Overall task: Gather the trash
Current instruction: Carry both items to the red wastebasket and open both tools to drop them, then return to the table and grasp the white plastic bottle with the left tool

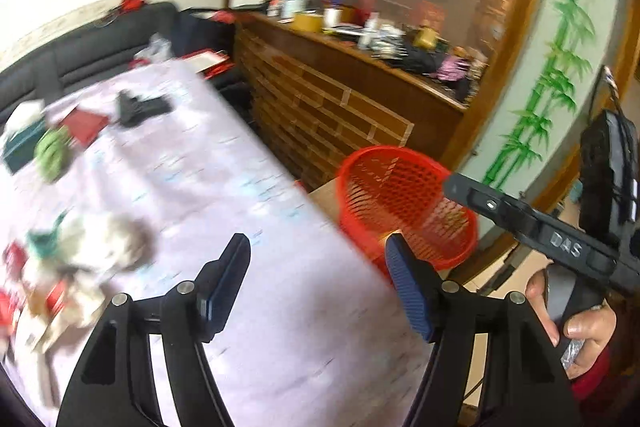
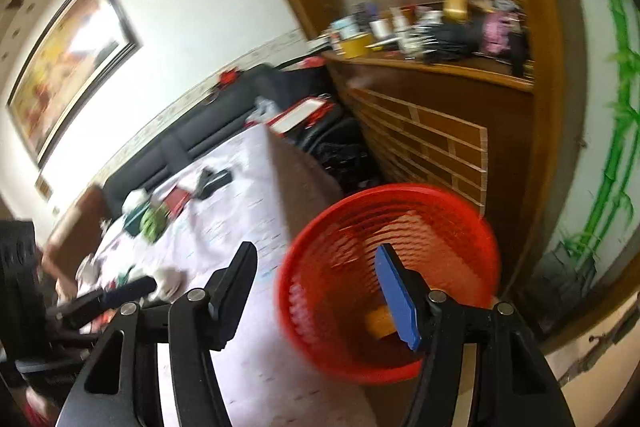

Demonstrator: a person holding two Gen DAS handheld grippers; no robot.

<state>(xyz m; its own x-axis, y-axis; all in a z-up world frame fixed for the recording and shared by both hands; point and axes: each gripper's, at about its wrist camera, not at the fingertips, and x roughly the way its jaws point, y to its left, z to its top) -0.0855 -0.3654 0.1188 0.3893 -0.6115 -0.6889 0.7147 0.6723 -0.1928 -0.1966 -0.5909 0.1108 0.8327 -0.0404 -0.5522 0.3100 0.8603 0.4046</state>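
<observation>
We hold both grippers apart and empty over the edge of the table (image 1: 248,187), which wears a pale lilac cloth. Our left gripper (image 1: 320,283) has its jaws spread, nothing between the blue pads, and it hangs above bare cloth near the table's right edge. Our right gripper (image 2: 316,291) is likewise spread and empty; its right finger stands in front of the red basket (image 2: 440,227), its left one over the cloth. The basket, a mesh bin, stands just beside the table's edge, below the tabletop, with a brownish scrap (image 2: 380,323) lying at its bottom. From the left wrist view we see the same basket (image 1: 404,195) to the right of the table, and the hand (image 1: 576,331) gripping the other tool's handle at the far right. The trash (image 1: 80,263) still on the table is a blurred heap of white, teal and red scraps near the left edge, well apart from the basket. Farther back on the cloth lie a green ball-like thing (image 1: 51,151), a red card (image 1: 85,127) and a black object (image 1: 140,107). Behind the table runs a dark sofa (image 1: 100,39), and a cluttered wooden counter (image 1: 360,67) stands behind the basket.
</observation>
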